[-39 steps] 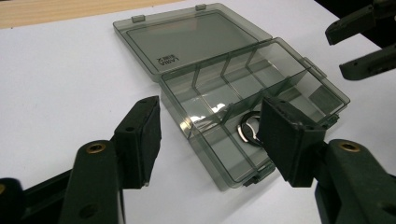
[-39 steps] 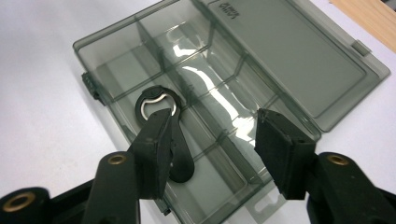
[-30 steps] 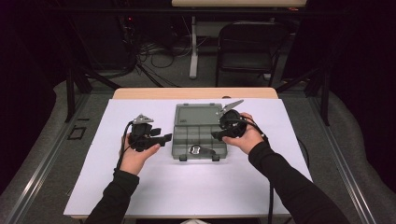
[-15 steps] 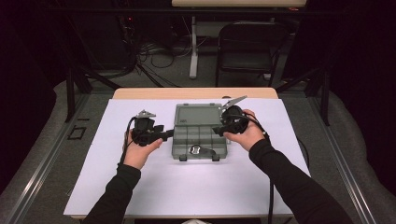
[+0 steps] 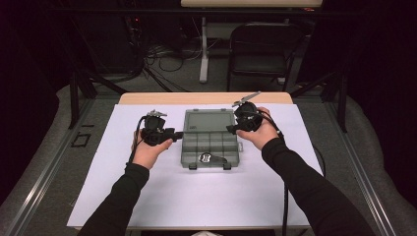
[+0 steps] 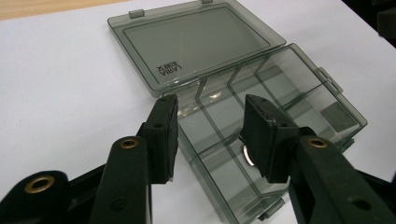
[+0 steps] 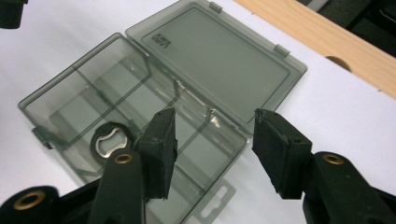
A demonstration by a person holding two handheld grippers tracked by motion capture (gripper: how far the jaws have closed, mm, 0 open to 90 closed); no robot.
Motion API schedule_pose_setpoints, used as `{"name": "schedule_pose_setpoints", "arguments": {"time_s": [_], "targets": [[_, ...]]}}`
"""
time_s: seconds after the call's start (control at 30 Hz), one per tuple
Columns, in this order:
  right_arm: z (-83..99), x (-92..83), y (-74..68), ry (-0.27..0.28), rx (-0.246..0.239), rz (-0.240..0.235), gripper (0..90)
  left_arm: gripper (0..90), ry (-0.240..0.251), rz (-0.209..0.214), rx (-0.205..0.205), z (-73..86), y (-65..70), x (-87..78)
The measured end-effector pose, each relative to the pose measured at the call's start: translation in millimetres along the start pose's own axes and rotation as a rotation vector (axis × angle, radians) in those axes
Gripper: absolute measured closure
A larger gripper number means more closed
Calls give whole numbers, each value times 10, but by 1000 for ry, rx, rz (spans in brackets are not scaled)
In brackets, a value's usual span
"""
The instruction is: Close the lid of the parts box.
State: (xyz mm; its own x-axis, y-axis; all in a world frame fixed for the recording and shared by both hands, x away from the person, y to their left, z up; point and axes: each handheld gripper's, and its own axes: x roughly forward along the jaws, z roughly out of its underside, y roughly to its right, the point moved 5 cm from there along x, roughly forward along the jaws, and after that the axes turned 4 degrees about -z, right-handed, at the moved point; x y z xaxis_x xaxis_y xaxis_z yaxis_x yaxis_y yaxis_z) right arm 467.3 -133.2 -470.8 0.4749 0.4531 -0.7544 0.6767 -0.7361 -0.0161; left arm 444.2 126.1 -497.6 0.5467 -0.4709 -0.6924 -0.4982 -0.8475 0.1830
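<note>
Smoky translucent plastic box [image 5: 209,142] at the centre of the white-covered counter [image 5: 147,196], its flat rectangular lid [image 5: 208,121] laid open toward 12 o'clock. Thin clear walls divide the tray into oblong compartments. A round, shiny metal bottle opener [image 5: 206,158] lies in the front compartment, toward 6 o'clock (seen in the right gripper view as a disc with a cut-out mouth [image 7: 110,141]). Left hand-held gripper [image 5: 178,133] at 9 o'clock of the box: its matt black, blocky jaws have just been closing and straddle the tray's side wall [image 6: 205,140] without visibly pressing it. Right hand-held gripper [image 5: 230,129] at 3 o'clock: jaws parted above the tray's edge near the hinge, nothing held. A bare wood strip [image 5: 206,98] edges the counter at 12 o'clock.
</note>
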Motion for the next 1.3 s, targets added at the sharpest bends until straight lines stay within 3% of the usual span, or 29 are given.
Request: {"name": "schedule_pose_setpoints", "arguments": {"time_s": [0.27, 0.57, 0.7, 1.1, 1.3], "targets": [[-150, 46, 147, -14, 39, 30, 494, 562, -4, -19, 27, -149, 2, 54], [-237, 193, 317, -61, 92, 64, 505, 591, -37, -18, 6, -189, -52, 236], [-282, 294, 386, -57, 122, 75, 511, 609, -51, -25, -2, -206, -86, 300], [-364, 471, 436, -52, 146, 107, 563, 642, -53, -40, -9, -250, -106, 403], [-346, 552, 484, -51, 170, 108, 528, 659, -55, -45, -21, -243, -116, 455]]}}
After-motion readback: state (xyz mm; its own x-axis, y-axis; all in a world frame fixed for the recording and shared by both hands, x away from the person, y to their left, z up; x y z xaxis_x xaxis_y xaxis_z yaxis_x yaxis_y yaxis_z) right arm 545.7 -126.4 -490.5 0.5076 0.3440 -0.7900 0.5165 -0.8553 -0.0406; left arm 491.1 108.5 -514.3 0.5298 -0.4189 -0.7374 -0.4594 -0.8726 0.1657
